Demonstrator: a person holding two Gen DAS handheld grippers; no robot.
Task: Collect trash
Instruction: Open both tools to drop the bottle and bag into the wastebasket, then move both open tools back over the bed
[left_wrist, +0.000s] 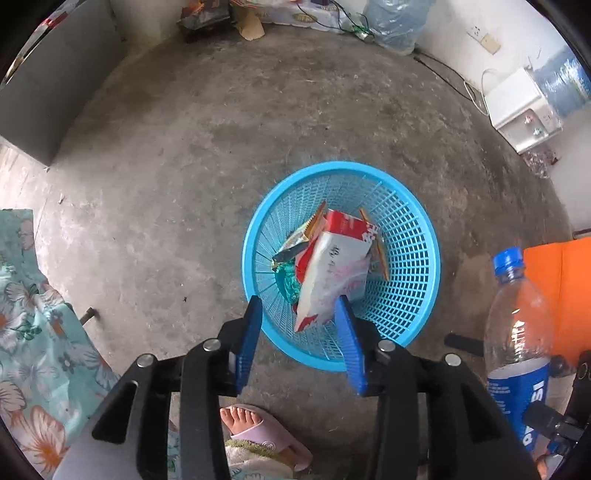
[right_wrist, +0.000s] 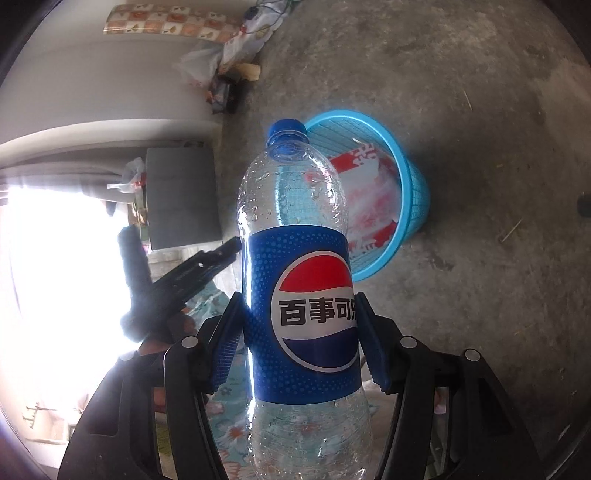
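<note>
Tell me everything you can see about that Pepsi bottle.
The Pepsi bottle is clear, thin-looking plastic with a blue screw cap on and a blue label carrying the red, white and blue logo with Chinese characters. It looks empty apart from droplets inside. It stands about upright in the air, gripped at the label by the right claw, near the blue basket on the floor.

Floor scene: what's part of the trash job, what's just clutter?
Job:
- Pepsi bottle, clamped in right tongs
- blue basket
- red-white carton and wrappers inside it
- left tongs, open above basket

Clutter:
- white dispenser
- floral cloth
- orange mat
</note>
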